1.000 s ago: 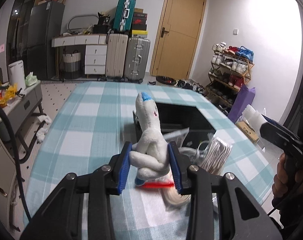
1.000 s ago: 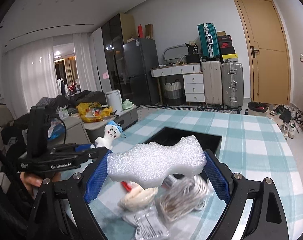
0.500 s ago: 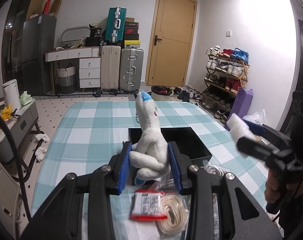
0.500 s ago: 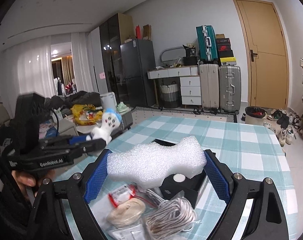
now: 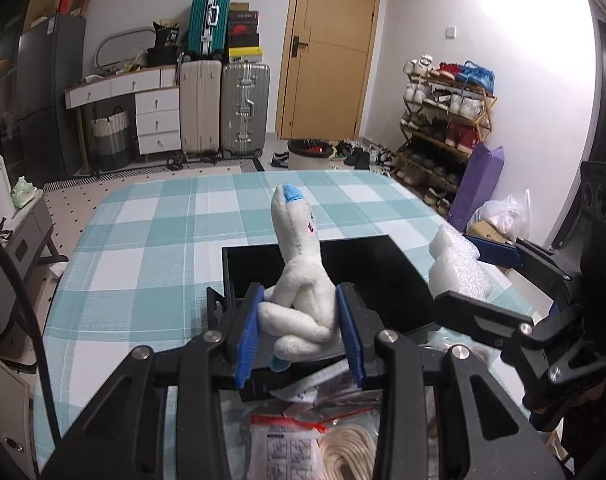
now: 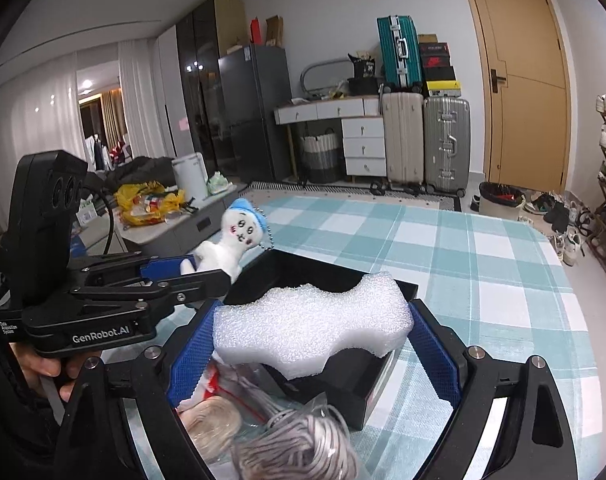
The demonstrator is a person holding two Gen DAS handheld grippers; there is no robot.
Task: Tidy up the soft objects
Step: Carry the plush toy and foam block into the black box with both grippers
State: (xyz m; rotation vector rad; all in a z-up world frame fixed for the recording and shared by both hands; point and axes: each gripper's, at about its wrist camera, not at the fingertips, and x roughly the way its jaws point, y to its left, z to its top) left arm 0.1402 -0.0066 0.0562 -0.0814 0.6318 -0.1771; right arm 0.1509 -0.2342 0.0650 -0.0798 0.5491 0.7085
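Left tongs (image 5: 299, 332) clamping plush toy (image 5: 303, 280), right tongs (image 6: 311, 352) clamping foam block (image 6: 311, 324), both above black box (image 5: 383, 276).

The left gripper (image 5: 299, 330) is clamped on a plush (image 5: 303, 280), held level at left. The right gripper (image 6: 313, 344) pinches foam (image 6: 315, 324) at right, both raised side by side.

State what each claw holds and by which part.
Left claw: white plush toy, by its lower body. Right claw: white foam block, by its two ends.
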